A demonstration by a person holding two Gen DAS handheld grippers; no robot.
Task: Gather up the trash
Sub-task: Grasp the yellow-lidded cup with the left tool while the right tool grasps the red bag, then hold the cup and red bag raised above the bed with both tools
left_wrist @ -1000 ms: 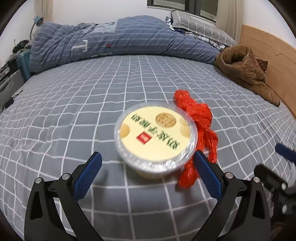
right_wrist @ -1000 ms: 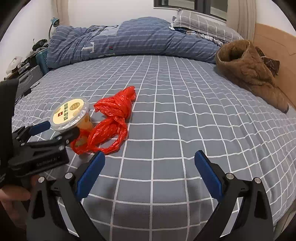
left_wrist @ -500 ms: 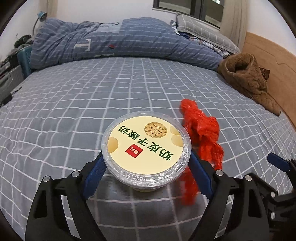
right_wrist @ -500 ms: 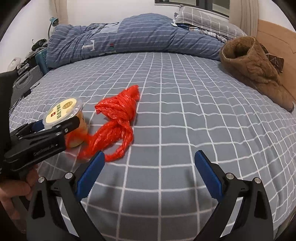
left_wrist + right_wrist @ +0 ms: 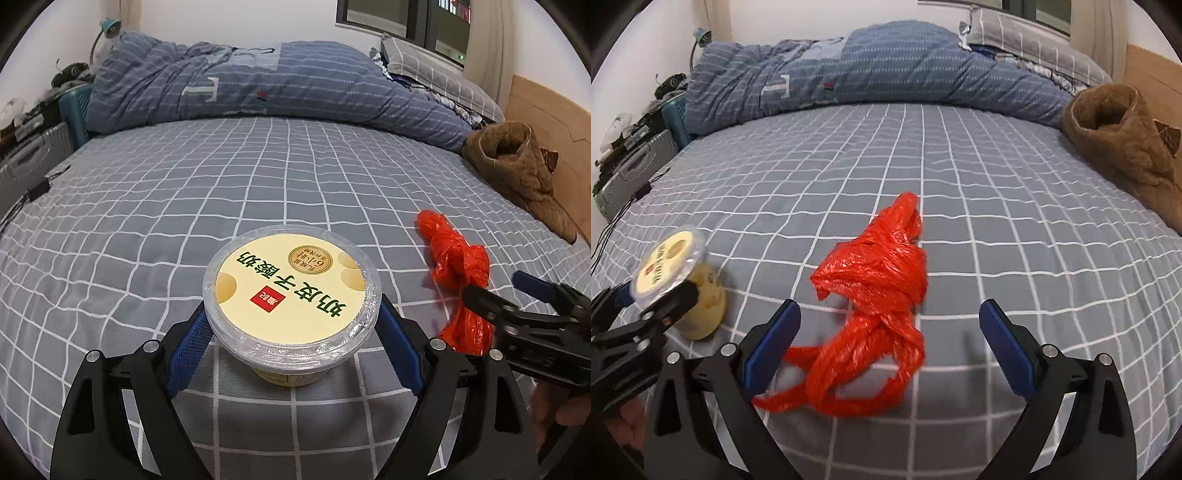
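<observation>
A round plastic cup [image 5: 291, 295] with a cream printed lid stands on the grey checked bed. My left gripper [image 5: 291, 347] is shut on the cup, its blue pads pressed to both sides under the rim. The cup also shows at the left of the right wrist view [image 5: 670, 266]. A crumpled red plastic bag [image 5: 871, 295] lies on the bed, with its handles between the wide-apart fingers of my right gripper [image 5: 890, 339], which is open and empty. The bag also shows in the left wrist view [image 5: 458, 269], partly behind my right gripper [image 5: 524, 314].
A rolled blue striped duvet [image 5: 258, 85] and pillows [image 5: 436, 70] lie along the far side of the bed. A brown fleece garment [image 5: 1123, 133] lies at the right by the wooden headboard [image 5: 546, 122]. A suitcase [image 5: 631, 170] and clutter stand left of the bed.
My left gripper moved forward and closed on the cup. My right gripper moved left and forward, so the red bag now lies between its fingers.
</observation>
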